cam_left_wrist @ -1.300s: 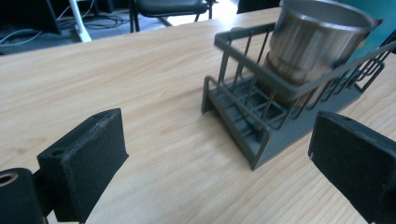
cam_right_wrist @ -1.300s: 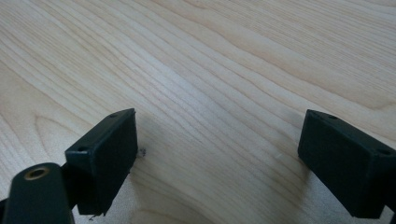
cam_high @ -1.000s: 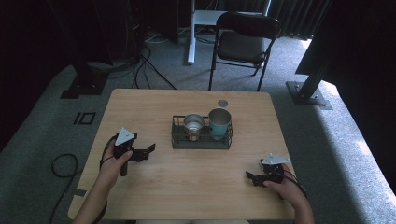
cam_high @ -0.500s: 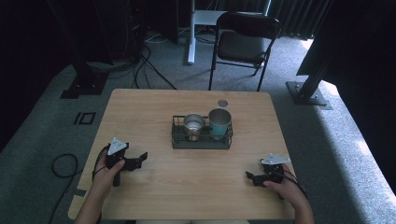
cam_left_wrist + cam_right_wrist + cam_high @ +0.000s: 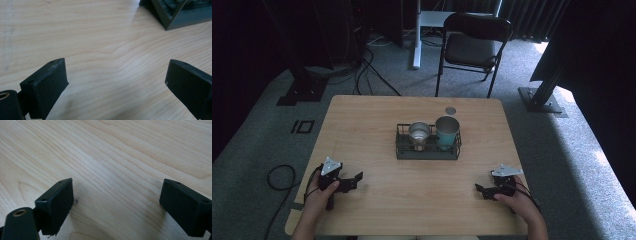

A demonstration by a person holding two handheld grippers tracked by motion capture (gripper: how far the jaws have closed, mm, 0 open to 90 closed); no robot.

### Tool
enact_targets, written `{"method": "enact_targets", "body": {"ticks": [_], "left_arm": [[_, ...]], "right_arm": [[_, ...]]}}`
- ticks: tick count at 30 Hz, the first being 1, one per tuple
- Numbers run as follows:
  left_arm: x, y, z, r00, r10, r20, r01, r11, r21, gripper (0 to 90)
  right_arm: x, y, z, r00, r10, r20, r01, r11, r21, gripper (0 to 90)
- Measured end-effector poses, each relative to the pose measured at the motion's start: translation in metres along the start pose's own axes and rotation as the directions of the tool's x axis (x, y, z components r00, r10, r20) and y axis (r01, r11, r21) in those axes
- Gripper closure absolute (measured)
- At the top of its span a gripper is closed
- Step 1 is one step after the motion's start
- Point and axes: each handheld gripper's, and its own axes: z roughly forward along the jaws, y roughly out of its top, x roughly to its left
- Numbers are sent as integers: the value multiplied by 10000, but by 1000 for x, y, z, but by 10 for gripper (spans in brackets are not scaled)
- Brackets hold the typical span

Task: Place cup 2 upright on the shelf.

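Dim room, daylight falling on the floor (image 5: 597, 155) at right; tongs views soft, tabletop (image 5: 362, 120) evenly lit.

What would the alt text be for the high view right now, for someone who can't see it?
A wooden table seen from above, with a dark wire rack at its centre holding a metal cup and a teal cup. A person's hands rest the left tongs and right tongs, both open, on its near corners.

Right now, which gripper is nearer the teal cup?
Right, narrowly. The right gripper sits front-right of the teal cup; the left gripper is farther off, front-left.
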Motion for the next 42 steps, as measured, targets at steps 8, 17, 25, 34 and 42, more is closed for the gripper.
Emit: {"method": "enact_targets", "body": {"ticks": [8,17,25,34,42], "left_arm": [[5,-7,-10,9979,-202,-620,214,9996,185,46],[11,-12,-16,9804,-963,-1718,1089,9919,653,46],[17,-16,-19,9589,-1329,-2508,1645,9803,1093,47],[13,-15,-15,9332,-1081,-3428,1687,9739,1521,29],[12,-14,-13,9158,-1365,-3778,2010,9700,1368,27]], "right_arm": [[0,0,0,10000,0,0,0,10000,-1,116],[0,0,0,10000,2,-2,-2,10000,-3,116],[0,0,0,10000,0,-1,0,10000,-2,115],[0,0,0,10000,1,-2,-1,10000,-4,115],[0,0,0,10000,2,-2,-2,10000,-6,115]]}}
